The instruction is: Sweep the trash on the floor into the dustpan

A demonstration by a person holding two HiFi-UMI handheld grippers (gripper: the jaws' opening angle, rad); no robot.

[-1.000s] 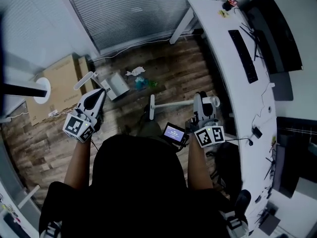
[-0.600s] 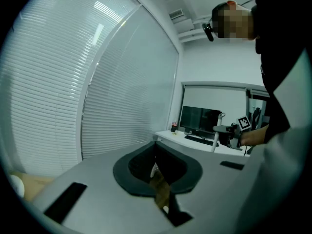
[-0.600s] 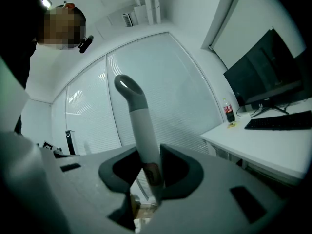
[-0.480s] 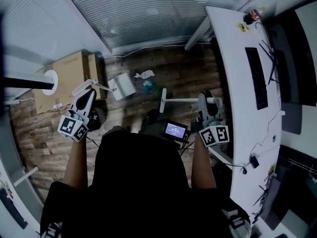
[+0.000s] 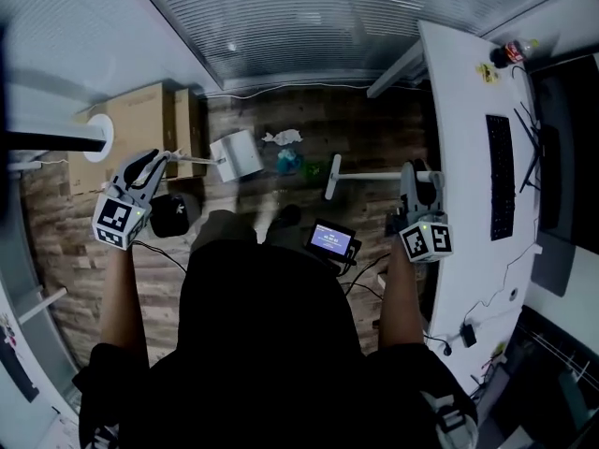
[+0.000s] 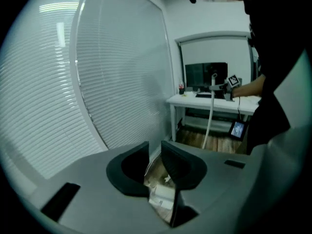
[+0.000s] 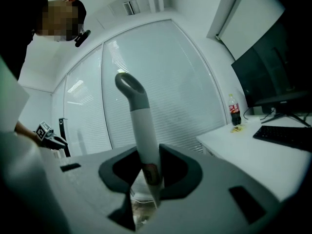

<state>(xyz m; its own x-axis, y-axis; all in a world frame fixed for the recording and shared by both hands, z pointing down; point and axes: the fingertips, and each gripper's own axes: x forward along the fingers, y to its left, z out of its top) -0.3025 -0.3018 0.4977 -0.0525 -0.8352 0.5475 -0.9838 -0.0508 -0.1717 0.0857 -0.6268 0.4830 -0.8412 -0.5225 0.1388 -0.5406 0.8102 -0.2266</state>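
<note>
The trash, a crumpled white paper wad (image 5: 283, 137) and a teal scrap (image 5: 288, 162) just at its 6 o'clock, is lying on the floor in the head view. No print on either is showing.

The white plastic dustpan (image 5: 236, 154) is sitting just at 9 o'clock of the trash. Its thin handle is running on toward 9 o'clock and ending at the tips of the left gripper (image 5: 150, 164). The head of the white long-handled broom (image 5: 370, 175) is resting near 4 o'clock of the trash, apart from it.

The left gripper's (image 6: 155, 147) jaws have just been opening and are standing a little apart. The pads are pressing on nothing; only floor and a pale shape are showing low in the gap.

The right gripper (image 5: 412, 176) is clamping the broom shaft (image 7: 141, 126). A small round sticker on the shaft is too blurred to read.

The surface is a brown wood-plank floor (image 5: 365, 134). White slatted blinds (image 5: 328, 26) are closing the 12 o'clock wall. A white desk (image 5: 459, 157) at 3 o'clock is carrying a black keyboard (image 5: 501, 176) and a dark bottle with a red label (image 7: 235, 112), its print too small to read. A brown cardboard box (image 5: 140, 120) is standing at 10 o'clock.
</note>
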